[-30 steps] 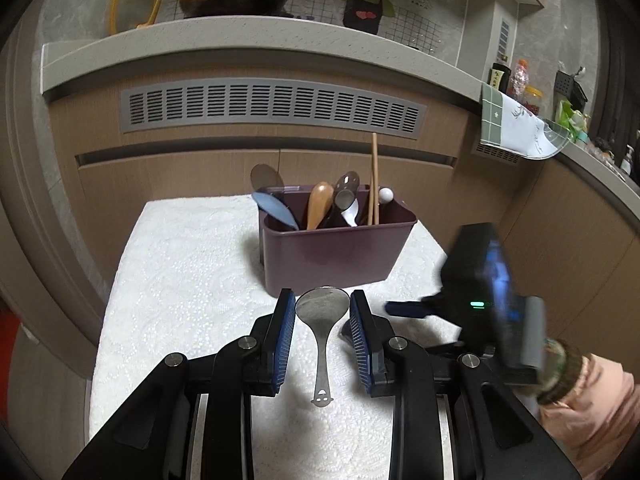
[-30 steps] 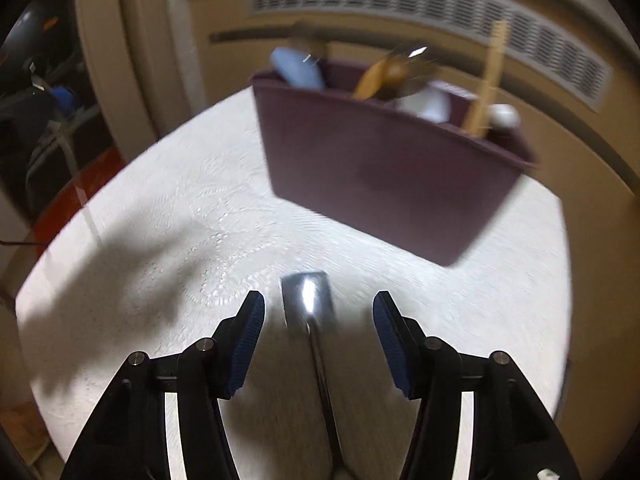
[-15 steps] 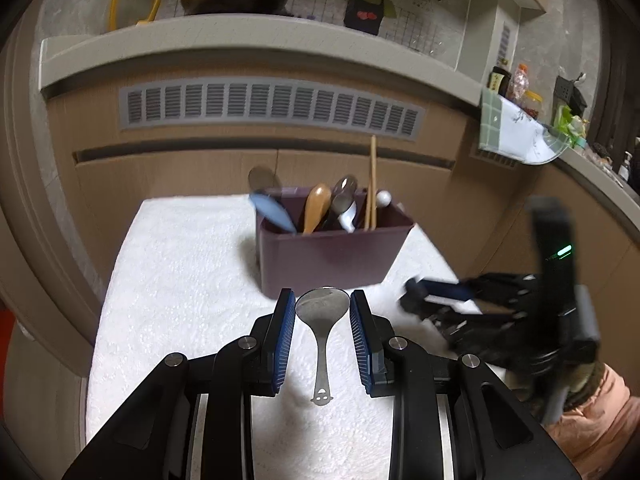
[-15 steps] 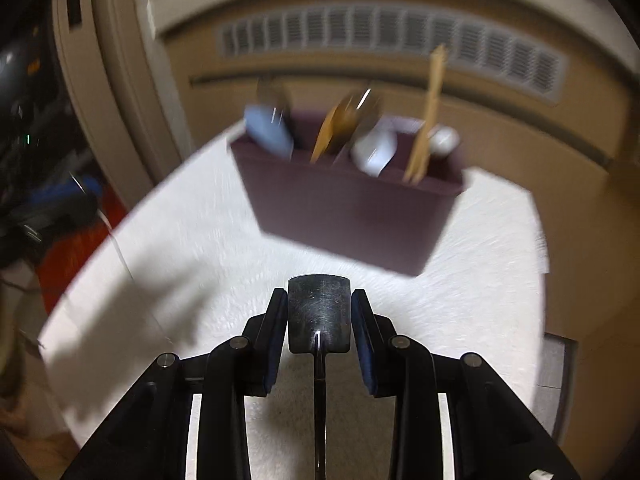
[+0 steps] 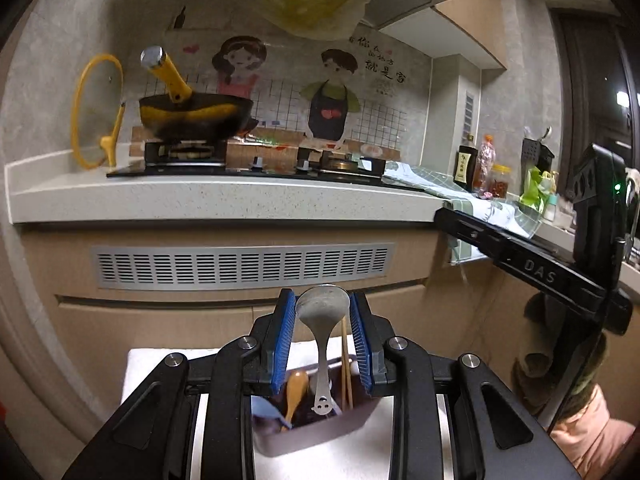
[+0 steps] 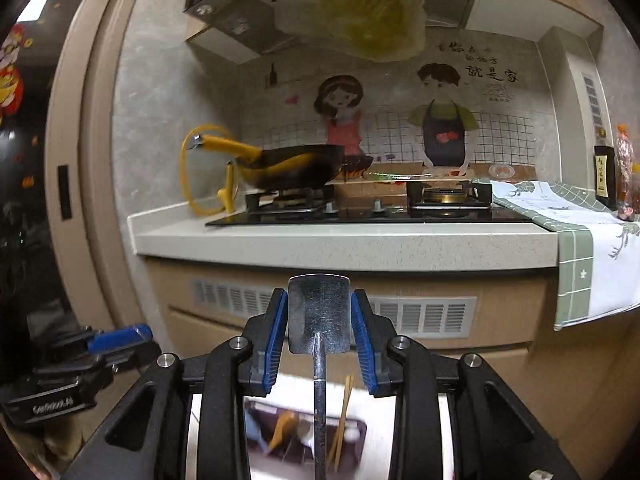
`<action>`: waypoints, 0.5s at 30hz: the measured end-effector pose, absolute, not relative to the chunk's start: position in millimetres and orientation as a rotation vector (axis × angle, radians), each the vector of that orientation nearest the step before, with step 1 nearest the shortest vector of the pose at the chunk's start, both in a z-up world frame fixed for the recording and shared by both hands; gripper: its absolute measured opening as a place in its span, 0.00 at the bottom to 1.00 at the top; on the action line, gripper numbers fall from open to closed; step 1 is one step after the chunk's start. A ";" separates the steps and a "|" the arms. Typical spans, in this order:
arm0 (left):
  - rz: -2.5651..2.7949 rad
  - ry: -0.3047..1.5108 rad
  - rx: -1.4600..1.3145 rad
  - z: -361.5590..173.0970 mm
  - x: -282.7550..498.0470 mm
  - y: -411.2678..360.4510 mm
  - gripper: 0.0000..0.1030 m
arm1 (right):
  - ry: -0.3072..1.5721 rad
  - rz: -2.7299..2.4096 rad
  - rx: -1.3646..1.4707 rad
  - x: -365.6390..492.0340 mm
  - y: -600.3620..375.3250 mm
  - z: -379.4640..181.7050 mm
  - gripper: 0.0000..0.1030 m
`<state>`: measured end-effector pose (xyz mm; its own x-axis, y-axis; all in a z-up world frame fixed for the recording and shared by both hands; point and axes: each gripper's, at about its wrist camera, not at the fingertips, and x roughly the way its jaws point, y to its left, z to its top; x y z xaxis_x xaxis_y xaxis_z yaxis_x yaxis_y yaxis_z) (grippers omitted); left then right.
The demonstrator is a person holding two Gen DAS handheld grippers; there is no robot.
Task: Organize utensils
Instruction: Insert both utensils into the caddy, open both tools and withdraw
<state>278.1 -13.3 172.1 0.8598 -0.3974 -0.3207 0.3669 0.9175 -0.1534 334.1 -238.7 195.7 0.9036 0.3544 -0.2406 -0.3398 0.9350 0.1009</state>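
Observation:
My left gripper (image 5: pixel 322 312) is shut on a steel spoon (image 5: pixel 321 344), bowl up, handle hanging down over the maroon utensil holder (image 5: pixel 316 436). The holder sits on a white mat (image 5: pixel 160 364) and holds a wooden spoon (image 5: pixel 296 396), chopsticks (image 5: pixel 346 364) and a blue utensil. My right gripper (image 6: pixel 319 312) is shut on a steel spatula (image 6: pixel 319 312), blade up, handle hanging above the same holder (image 6: pixel 304 440), which is blurred there. The right gripper's body (image 5: pixel 532 268) shows at the right of the left wrist view.
A kitchen counter (image 5: pixel 224 196) with a gas hob, a black and yellow wok (image 5: pixel 196 114) and a yellow lid stands ahead. A checked cloth (image 6: pixel 576 248) hangs over the counter edge. Bottles (image 5: pixel 480 168) stand at the far right. The left gripper's body (image 6: pixel 80 364) shows low left.
Both grippers have risen high above the mat with their utensils. The holder now lies below the fingers instead of ahead, and the stove counter has come into view.

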 end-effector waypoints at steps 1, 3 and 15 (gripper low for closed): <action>-0.404 0.369 -0.093 168.0 287.7 -12.8 0.28 | 0.266 0.364 0.076 344.6 -238.0 189.1 0.29; -0.404 0.394 -0.104 159.1 305.8 -11.4 0.28 | 0.275 0.373 0.091 356.1 -241.6 179.4 0.29; -0.402 0.547 -0.157 89.6 373.1 -11.6 0.28 | 0.331 0.332 0.059 406.4 -220.6 103.7 0.29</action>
<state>373.1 -11.6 89.6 0.7789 -0.4115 -0.4733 0.3291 0.9106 -0.2502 406.4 -220.6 103.7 0.8919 0.3296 -0.3097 -0.3105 0.9441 0.1106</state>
